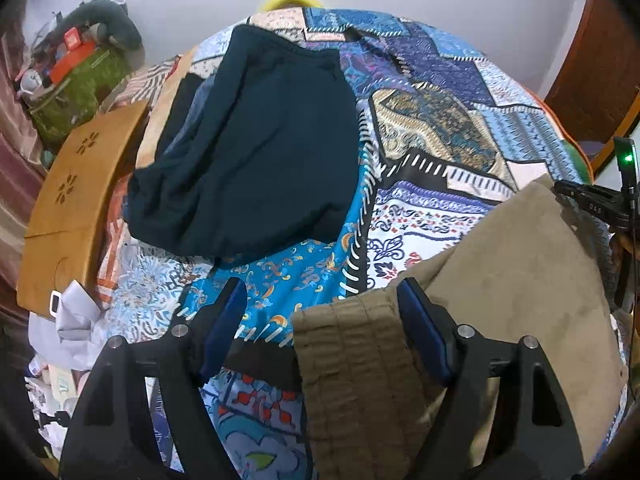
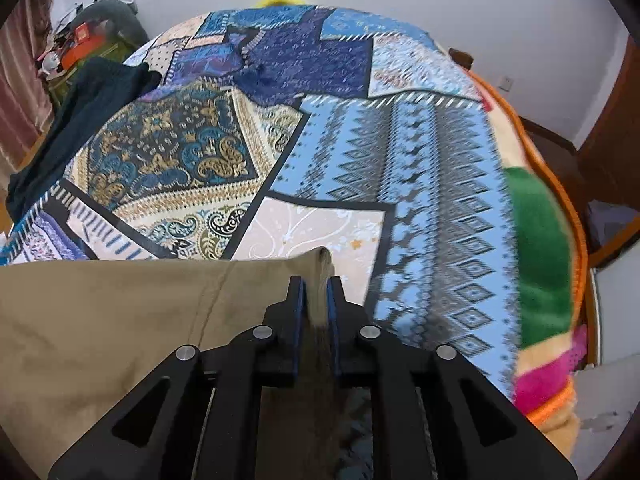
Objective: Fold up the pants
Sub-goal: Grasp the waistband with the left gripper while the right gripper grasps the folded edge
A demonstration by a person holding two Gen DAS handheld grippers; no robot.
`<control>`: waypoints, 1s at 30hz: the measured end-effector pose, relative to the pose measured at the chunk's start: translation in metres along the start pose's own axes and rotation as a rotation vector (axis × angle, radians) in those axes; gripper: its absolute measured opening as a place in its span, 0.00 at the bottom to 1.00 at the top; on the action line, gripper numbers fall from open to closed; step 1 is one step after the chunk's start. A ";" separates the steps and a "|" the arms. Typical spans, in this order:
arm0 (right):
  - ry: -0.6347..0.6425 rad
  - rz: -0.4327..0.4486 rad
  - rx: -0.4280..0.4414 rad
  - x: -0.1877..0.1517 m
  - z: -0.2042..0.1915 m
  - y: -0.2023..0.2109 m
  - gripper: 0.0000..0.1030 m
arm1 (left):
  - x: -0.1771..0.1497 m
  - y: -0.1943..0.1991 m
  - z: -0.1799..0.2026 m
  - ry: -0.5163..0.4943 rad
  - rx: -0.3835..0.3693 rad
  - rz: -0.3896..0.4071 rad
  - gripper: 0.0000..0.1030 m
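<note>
While tan pants (image 2: 100, 320) lie at 6 o'clock on the bed cover (image 2: 400, 160) | right gripper (image 2: 316, 288) pinches their corner | left gripper (image 1: 320, 300) spread wide, waistband between fingers | dark clothes (image 1: 248, 152) at 11 o'clock.

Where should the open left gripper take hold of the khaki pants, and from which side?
Grip the ribbed waistband of the khaki pants. It already lies between the left gripper fingers, thick and banded, so probably just shift slightly right and close straight ahead. The right gripper is pinching the far edge, which should keep the cloth taut.
</note>
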State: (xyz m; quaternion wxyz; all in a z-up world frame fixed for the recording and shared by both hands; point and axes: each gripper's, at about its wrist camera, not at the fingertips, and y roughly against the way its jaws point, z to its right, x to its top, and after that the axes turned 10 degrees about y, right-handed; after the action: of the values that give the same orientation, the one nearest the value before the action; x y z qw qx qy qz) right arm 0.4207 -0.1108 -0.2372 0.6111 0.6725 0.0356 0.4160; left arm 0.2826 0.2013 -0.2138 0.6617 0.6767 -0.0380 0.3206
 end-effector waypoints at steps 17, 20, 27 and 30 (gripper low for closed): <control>0.121 0.160 0.316 0.027 -0.094 0.074 0.67 | 0.016 0.024 0.057 -0.096 -0.131 -0.044 0.93; 0.145 0.126 0.369 0.023 -0.115 0.063 0.67 | 0.012 0.010 0.059 -0.105 -0.114 -0.088 0.93; 0.209 -0.072 0.449 -0.004 -0.145 0.020 0.67 | -0.007 -0.015 0.056 -0.171 -0.063 -0.165 0.93; 0.207 -0.064 0.460 -0.016 -0.142 0.023 0.67 | -0.017 -0.010 0.061 -0.231 -0.025 -0.135 0.95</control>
State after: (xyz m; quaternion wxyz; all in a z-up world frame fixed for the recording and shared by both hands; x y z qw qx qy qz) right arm 0.3143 -0.0131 -0.2389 0.4481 0.7462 0.2128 0.4440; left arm 0.2966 0.1402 -0.2257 0.6814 0.7018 -0.0725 0.1949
